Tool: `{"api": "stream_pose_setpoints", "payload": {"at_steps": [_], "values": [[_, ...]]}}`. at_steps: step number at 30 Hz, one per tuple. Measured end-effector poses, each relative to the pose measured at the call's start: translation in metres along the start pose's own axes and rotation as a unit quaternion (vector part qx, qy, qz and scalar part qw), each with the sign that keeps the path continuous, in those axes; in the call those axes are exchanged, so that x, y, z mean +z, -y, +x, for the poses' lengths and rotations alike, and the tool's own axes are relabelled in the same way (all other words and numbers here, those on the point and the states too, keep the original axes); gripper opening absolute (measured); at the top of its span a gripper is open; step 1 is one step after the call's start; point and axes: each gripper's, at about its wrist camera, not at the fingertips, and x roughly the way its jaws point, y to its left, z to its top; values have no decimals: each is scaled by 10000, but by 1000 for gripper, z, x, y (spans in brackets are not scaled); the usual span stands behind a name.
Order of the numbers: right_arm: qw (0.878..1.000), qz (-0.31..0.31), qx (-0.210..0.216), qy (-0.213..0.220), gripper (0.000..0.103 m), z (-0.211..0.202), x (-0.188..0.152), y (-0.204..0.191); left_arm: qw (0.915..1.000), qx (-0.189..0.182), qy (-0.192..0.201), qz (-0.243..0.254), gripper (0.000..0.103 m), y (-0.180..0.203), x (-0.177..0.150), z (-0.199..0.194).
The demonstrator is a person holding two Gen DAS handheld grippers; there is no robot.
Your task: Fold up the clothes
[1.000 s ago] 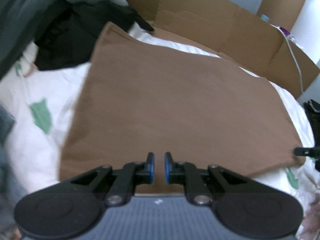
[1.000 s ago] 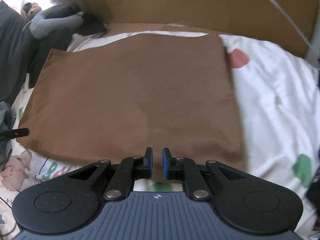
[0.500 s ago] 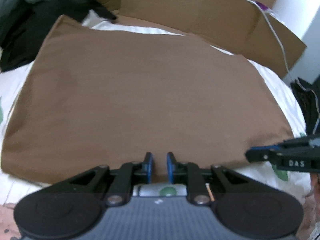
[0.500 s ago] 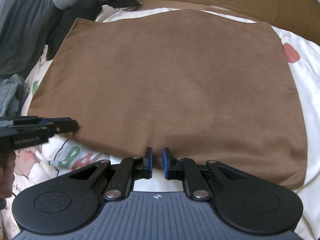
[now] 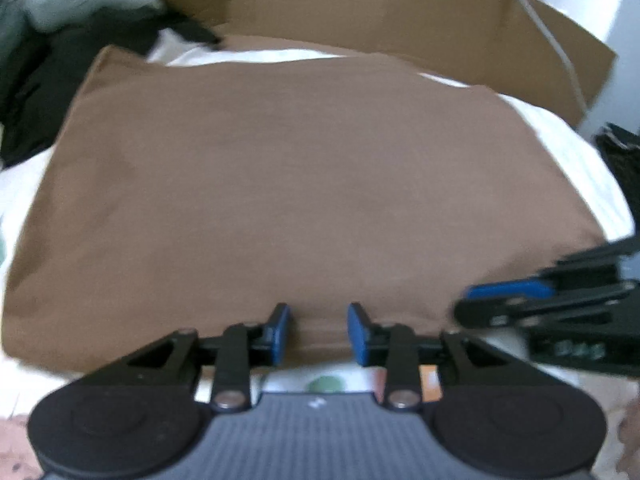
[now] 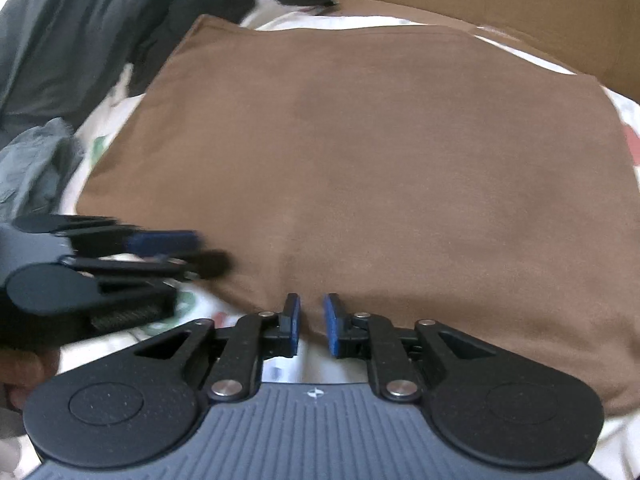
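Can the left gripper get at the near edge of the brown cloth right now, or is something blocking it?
Probably yes. The left gripper has just been opening, with nothing clamped; the brown cloth lies flat, its near hem right at the fingertips, unobstructed. The right gripper is off to the side.

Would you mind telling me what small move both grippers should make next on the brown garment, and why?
Probably ease both forward and down onto the near hem, then close. The left gripper and right gripper have just been opening; their blue pads stand apart at the near edge of the brown garment, pressing nothing yet, and it lies flat on the white sheet.
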Motion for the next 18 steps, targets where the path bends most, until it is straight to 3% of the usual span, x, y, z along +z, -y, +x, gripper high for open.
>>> {"api": "stream_pose_setpoints", "payload": {"at_steps": [12, 16, 18], "values": [[9928, 754, -912, 163, 24, -35, -17, 71, 9944, 989, -120, -365, 38, -57, -13, -10], [9882, 1024, -1117, 207, 24, -45, -26, 95, 9929, 1029, -160, -578, 16, -78, -10, -15], [9858, 1146, -1204, 227, 24, -49, -31, 106, 9913, 1147, -156, -632, 14, -85, -14, -19]]}}
